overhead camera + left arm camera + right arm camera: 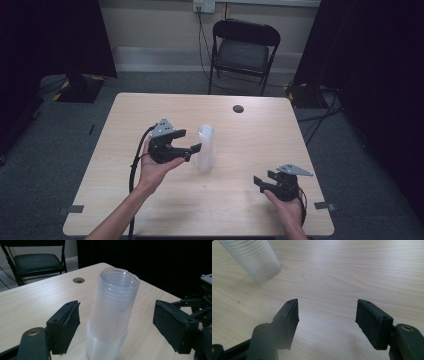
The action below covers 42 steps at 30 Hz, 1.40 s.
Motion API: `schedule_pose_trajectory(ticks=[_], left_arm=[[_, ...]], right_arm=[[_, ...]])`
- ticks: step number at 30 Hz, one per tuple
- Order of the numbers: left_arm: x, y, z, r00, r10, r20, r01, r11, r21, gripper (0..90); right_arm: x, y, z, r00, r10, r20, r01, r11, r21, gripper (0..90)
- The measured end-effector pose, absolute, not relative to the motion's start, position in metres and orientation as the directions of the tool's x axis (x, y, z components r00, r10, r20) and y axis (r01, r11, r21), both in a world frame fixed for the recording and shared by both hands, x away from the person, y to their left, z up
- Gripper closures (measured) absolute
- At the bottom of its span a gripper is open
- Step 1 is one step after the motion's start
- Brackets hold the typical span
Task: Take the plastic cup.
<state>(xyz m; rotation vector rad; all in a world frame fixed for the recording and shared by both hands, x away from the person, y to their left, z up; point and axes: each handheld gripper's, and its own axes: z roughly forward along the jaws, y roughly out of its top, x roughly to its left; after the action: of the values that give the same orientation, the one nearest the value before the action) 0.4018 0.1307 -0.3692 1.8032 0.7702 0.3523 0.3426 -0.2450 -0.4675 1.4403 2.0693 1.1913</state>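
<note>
Two grippers open beside one cup stack on the worktop [150, 105].

Largest first: the pale wood worktop carries everything, with a chair [243, 50] beyond its far edge at twelve o'clock and a dark round hole [238, 108] near that edge. The cup stack [205, 147], clear plastic, stands upright at the worktop's middle. The left gripper [190, 142], held in a hand [155, 170] at nine o'clock from the stack, points at it with jaws apart; in the left gripper view the stack [112, 312] stands between the pads [71, 322] without either touching it. The right gripper [265, 180] sits at four o'clock from the stack, well apart, jaws wide over bare wood.
</note>
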Motion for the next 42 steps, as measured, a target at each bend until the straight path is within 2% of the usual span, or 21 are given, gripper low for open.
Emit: schedule_pose_trajectory(ticks=[8, 14, 23, 31, 42], left_arm=[[0.414, 0.116, -0.368, 0.763, 0.638, -0.101, 0.306, -0.22, 0.926, 24.0], [0.424, 0.107, -0.374, 0.76, 0.644, -0.085, 0.307, -0.241, 0.921, 17.6], [0.434, 0.099, -0.388, 0.766, 0.636, -0.093, 0.33, -0.265, 0.906, 17.8], [0.442, 0.091, -0.399, 0.775, 0.624, -0.1, 0.351, -0.293, 0.89, 21.7], [0.442, 0.083, -0.406, 0.779, 0.622, -0.08, 0.346, -0.32, 0.882, 19.6]], right_arm=[[0.343, -0.244, -0.469, -0.421, 0.892, 0.167, 0.6, 0.136, 0.789, 34.1], [0.342, -0.245, -0.469, -0.425, 0.888, 0.176, 0.598, 0.129, 0.791, 33.2], [0.342, -0.245, -0.471, -0.427, 0.888, 0.17, 0.599, 0.137, 0.789, 33.0], [0.343, -0.246, -0.472, -0.425, 0.888, 0.177, 0.592, 0.125, 0.796, 33.0], [0.343, -0.251, -0.473, -0.419, 0.889, 0.185, 0.592, 0.113, 0.798, 34.1]])
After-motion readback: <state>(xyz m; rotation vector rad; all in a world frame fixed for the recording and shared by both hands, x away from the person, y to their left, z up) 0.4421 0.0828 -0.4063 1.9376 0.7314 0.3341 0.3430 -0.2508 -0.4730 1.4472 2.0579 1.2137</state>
